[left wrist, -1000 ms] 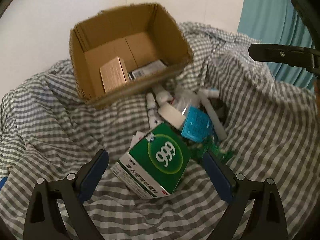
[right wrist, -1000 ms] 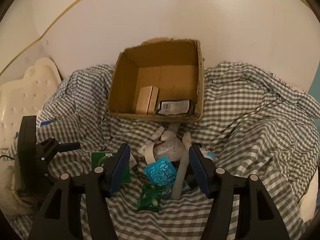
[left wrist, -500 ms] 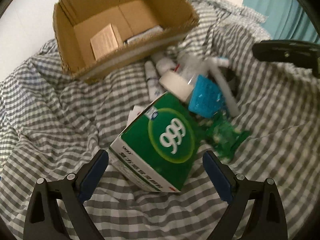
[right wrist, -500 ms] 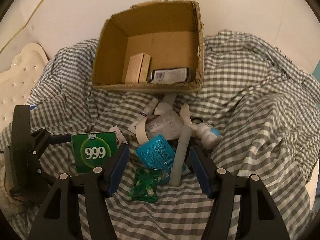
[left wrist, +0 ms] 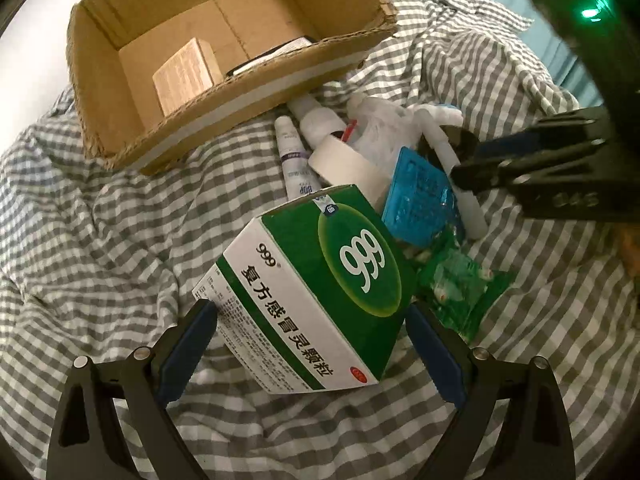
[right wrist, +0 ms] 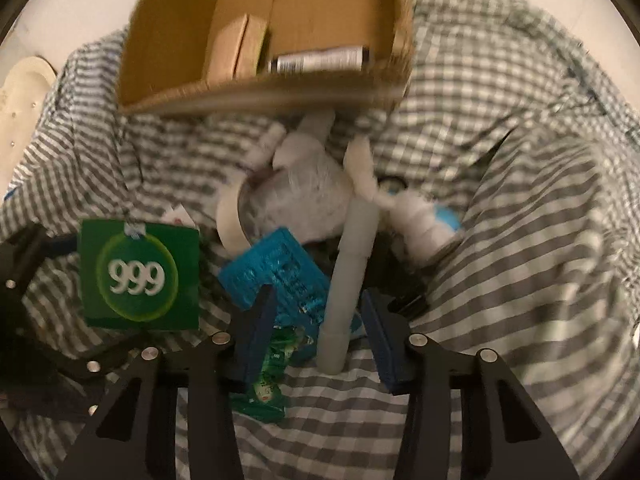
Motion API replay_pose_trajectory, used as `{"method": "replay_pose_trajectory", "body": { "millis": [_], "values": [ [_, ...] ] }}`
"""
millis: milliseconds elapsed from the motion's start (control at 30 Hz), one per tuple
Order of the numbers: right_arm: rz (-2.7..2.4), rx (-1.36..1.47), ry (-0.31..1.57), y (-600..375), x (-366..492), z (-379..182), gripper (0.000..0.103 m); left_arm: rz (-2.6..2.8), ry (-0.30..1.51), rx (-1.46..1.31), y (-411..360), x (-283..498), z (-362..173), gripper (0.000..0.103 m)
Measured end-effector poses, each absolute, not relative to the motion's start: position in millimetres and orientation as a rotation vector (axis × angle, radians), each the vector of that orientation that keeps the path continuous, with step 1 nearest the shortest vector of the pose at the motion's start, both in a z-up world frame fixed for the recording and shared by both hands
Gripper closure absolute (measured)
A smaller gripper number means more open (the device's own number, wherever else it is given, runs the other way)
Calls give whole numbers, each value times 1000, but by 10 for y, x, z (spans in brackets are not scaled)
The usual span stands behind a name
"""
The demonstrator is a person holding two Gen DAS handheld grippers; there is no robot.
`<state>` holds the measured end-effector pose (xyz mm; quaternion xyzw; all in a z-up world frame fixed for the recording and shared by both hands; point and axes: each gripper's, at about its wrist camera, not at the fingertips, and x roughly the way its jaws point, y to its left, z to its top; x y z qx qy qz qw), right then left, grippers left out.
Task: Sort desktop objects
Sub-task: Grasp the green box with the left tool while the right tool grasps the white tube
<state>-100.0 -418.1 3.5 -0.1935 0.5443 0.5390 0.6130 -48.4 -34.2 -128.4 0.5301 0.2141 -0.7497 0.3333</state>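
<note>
A green and white "999" medicine box (left wrist: 320, 280) lies tilted on the checked cloth, between the wide-set fingers of my left gripper (left wrist: 310, 312). That gripper is open; I see no pad pressing on the box. My right gripper (right wrist: 318, 296) hangs low over the pile and its jaws are closing. A long white tube (right wrist: 348, 280) and the edge of a blue blister pack (right wrist: 280, 268) lie between them, with gaps still showing at the pads. The open cardboard box (left wrist: 120, 100) behind holds a tan carton (left wrist: 184, 68) and a dark-labelled item (right wrist: 320, 62).
The pile also holds a white tape roll (left wrist: 344, 160), a small labelled tube (left wrist: 294, 156), a green sachet (left wrist: 460, 292), a clear plastic bag (right wrist: 304, 192) and a white spray bottle (right wrist: 424, 224). Rumpled checked cloth (left wrist: 100, 240) covers everything. A teal curtain (left wrist: 560, 60) hangs at the right.
Both grippers have come down toward the pile. The green box now fills the space between the left fingers. The right jaws have narrowed around the white tube.
</note>
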Motion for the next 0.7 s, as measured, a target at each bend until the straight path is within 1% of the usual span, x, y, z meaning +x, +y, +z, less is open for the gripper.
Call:
{"method": "replay_pose_trajectory", "body": {
  "millis": [33, 67, 233, 333, 400, 467, 567, 700],
  "values": [
    [1242, -460, 1275, -4152, -1019, -30, 66, -1957, 540, 1397, -333, -514, -1296, 3],
    [1243, -467, 1283, -4140, -1032, -66, 67, -1958, 509, 1416, -318, -554, -1317, 1],
    [1239, -483, 1340, -4038, -1039, -277, 68, -2002, 401, 1433, -324, -678, -1355, 0],
    [1251, -466, 1368, -4006, -1011, -341, 68, -2029, 429, 1397, -394, -652, -1349, 0],
    [1256, -456, 1375, -4012, -991, -351, 78, -2049, 485, 1349, -444, -588, -1326, 0],
    [1244, -441, 1390, -4024, -935, -372, 95, -2049, 527, 1327, -474, -542, -1323, 0],
    [1234, -410, 1410, -4063, -872, -375, 95, -2035, 540, 1329, -438, -523, -1324, 0],
    [1186, -491, 1340, -4128, -940, -238, 91, -2024, 486, 1262, -329, -463, -1170, 1]
  ]
}}
